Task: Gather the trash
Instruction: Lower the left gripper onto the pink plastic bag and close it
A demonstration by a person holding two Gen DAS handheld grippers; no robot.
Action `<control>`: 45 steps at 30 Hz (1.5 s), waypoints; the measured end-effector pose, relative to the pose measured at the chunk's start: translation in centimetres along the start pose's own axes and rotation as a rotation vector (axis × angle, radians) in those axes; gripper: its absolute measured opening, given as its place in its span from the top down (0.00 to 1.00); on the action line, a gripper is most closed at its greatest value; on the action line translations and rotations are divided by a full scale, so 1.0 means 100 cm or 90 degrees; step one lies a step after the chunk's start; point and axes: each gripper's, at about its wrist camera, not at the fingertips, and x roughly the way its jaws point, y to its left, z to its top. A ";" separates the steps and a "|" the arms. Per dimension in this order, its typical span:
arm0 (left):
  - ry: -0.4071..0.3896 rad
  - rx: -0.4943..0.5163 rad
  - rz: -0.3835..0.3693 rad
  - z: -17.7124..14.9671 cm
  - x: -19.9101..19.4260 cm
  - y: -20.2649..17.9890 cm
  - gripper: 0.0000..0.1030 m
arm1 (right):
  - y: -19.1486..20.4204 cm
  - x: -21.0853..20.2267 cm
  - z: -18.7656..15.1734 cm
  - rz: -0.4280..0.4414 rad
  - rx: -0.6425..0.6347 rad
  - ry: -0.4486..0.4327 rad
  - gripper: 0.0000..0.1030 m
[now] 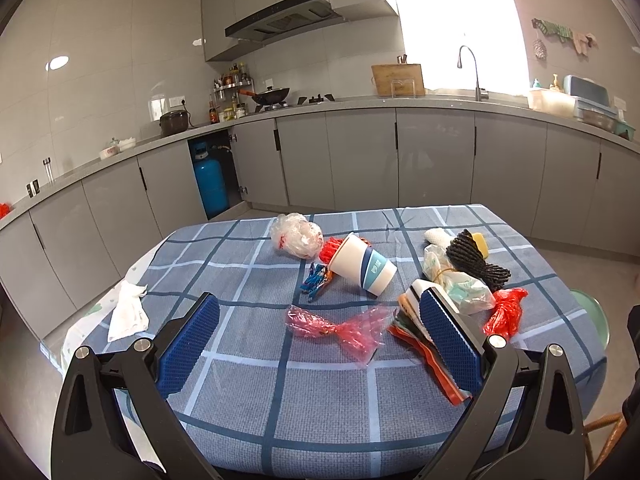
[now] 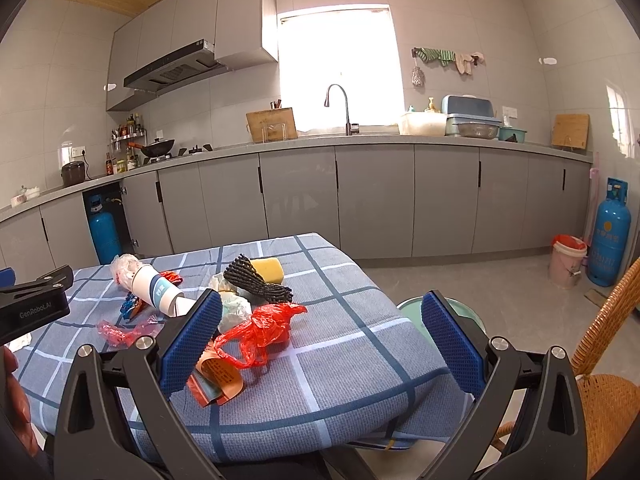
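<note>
Above the checked tablecloth [image 1: 320,400], both grippers, left [image 1: 320,316] and right [image 2: 320,312], hang released over 1 paper cup [image 1: 362,266] and scattered wrappers.

Trash lies scattered on the checked tablecloth: a paper cup [image 1: 362,266] tipped on its side, a crumpled clear bag [image 1: 295,235] just behind it, a blue candy wrapper [image 1: 315,279] beside its mouth. Nearer, a twisted pink wrapper [image 1: 340,328]. To the right, a red plastic bag [image 2: 262,330] and flat orange packets [image 2: 214,376].
</note>
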 end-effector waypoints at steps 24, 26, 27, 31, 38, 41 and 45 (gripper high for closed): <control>0.124 -0.030 0.037 -0.040 0.094 0.052 0.04 | 0.051 0.088 -0.004 0.045 -0.111 0.079 0.05; 0.133 -0.034 0.033 -0.042 0.100 0.053 0.04 | 0.048 0.092 -0.006 0.040 -0.107 0.084 0.05; 0.140 -0.038 0.035 -0.043 0.104 0.055 0.04 | 0.047 0.094 -0.007 0.037 -0.105 0.087 0.05; 0.171 -0.052 0.017 -0.041 0.122 0.052 0.04 | 0.043 0.105 -0.013 0.024 -0.105 0.103 0.05; 0.198 -0.024 0.024 -0.027 0.156 0.024 0.05 | 0.044 0.120 -0.020 0.012 -0.122 0.113 0.05; 0.220 -0.016 0.024 -0.027 0.169 0.014 0.06 | 0.044 0.130 -0.021 0.008 -0.125 0.121 0.05; 0.259 0.003 0.014 -0.034 0.187 0.005 0.30 | 0.044 0.144 -0.021 0.007 -0.124 0.140 0.05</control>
